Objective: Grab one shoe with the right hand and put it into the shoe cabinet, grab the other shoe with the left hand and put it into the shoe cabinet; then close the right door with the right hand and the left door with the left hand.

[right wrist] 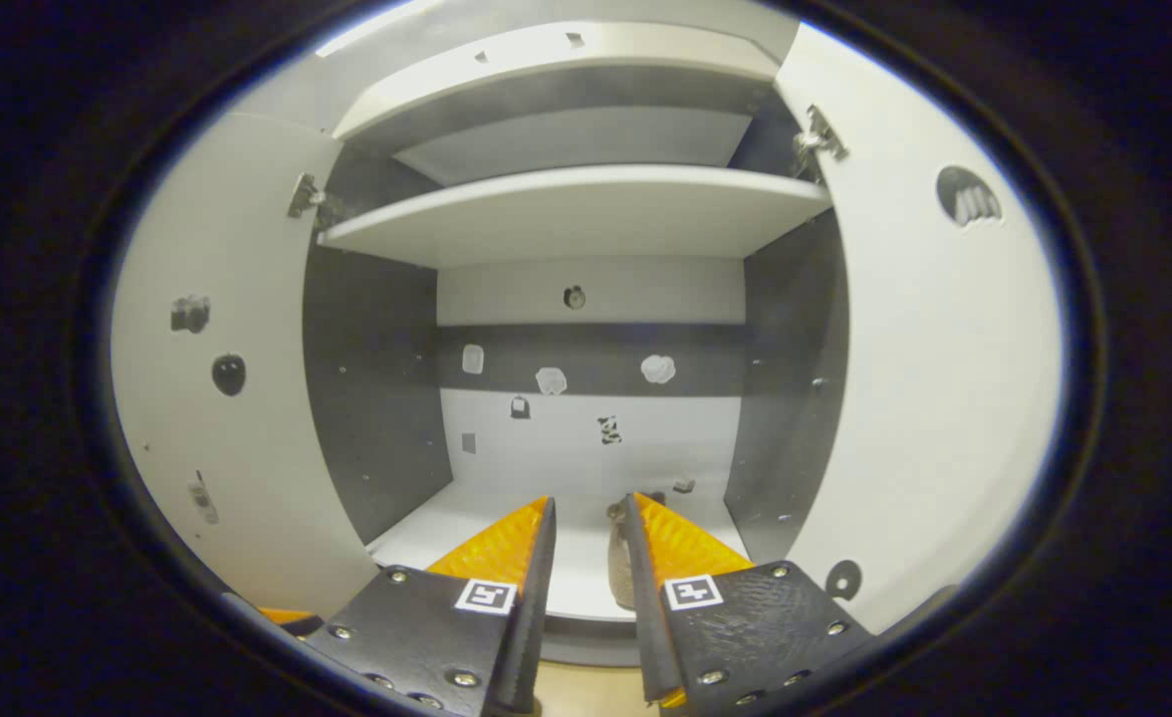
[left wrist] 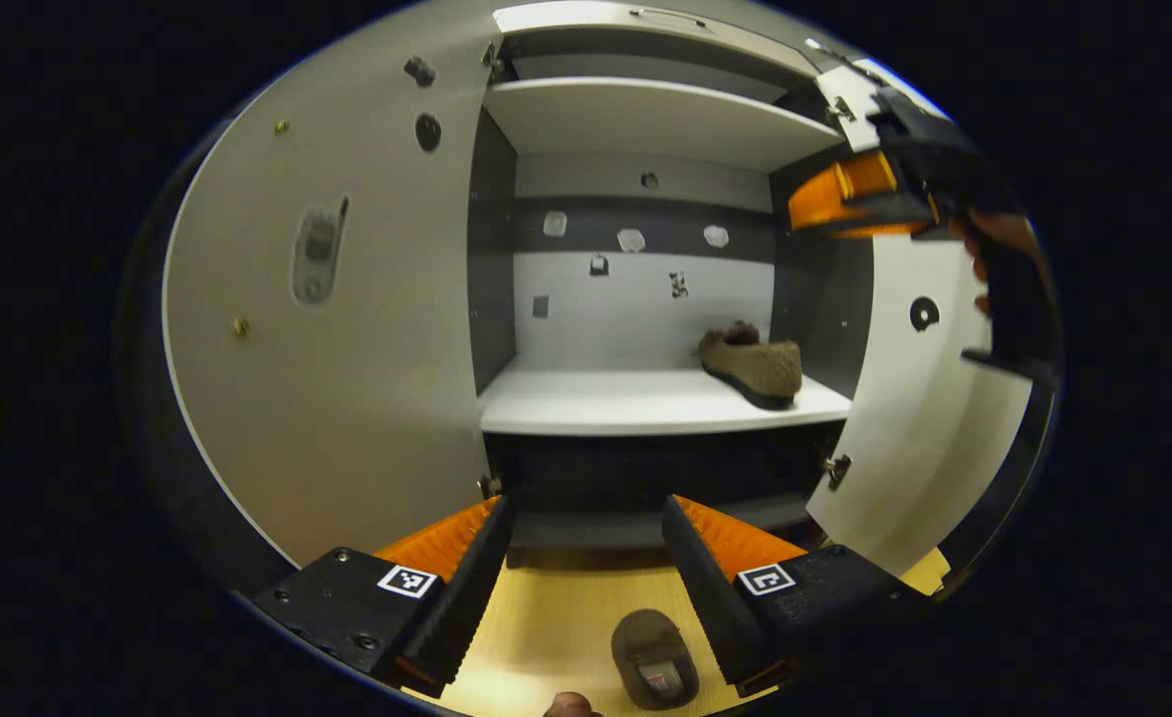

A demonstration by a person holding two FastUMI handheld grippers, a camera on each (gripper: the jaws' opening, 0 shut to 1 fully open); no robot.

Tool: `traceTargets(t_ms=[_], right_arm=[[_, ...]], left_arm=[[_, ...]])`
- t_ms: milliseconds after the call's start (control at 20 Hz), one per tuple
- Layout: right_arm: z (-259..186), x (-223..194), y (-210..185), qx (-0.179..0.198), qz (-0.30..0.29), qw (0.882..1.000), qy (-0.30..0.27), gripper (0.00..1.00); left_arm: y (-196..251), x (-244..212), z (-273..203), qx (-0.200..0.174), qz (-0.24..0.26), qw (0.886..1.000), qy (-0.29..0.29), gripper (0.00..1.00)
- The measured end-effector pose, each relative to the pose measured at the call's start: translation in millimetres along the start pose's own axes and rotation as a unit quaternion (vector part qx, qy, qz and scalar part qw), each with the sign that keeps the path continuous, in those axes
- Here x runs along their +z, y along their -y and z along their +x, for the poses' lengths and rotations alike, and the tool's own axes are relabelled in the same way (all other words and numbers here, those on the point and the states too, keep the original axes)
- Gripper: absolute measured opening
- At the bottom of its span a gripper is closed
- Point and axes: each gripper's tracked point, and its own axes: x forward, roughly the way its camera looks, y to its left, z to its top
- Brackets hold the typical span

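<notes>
A brown fuzzy shoe (left wrist: 753, 366) lies on the right side of the cabinet's lower white shelf (left wrist: 625, 403). The other brown shoe (left wrist: 654, 659) rests on the pale wooden floor (left wrist: 546, 637) before the cabinet. My left gripper (left wrist: 586, 506) hangs open above that floor shoe, its fingers (left wrist: 466, 583) wide apart and holding nothing. My right gripper (left wrist: 859, 199) is up beside the right door, held by a hand (left wrist: 994, 254). In the right gripper view my right gripper (right wrist: 589, 501) is open and holds nothing, just short of the shelved shoe (right wrist: 621, 568), which is partly hidden behind one finger.
Both cabinet doors stand open: the left door (left wrist: 347, 349) (right wrist: 217, 418) and the right door (left wrist: 934, 418) (right wrist: 944, 378). An upper shelf (left wrist: 645, 115) (right wrist: 586, 214) spans the cabinet. Small marks dot the back wall (left wrist: 635, 289).
</notes>
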Motion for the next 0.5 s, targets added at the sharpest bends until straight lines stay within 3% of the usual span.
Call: traceTargets(t_ms=[100,500], right_arm=[[-21.8,19.0,8.1,-0.009,-0.002,1.000,0.026,0.36],[-87.6,70.3,38.1,-0.033,0.010,0.996,0.081,0.40]], left_arm=[[4.2,-45.1,7.7,-0.010,-0.007,0.999,-0.046,0.94],[15.1,-191.8,5.9,-0.033,0.004,0.984,-0.177,0.95]])
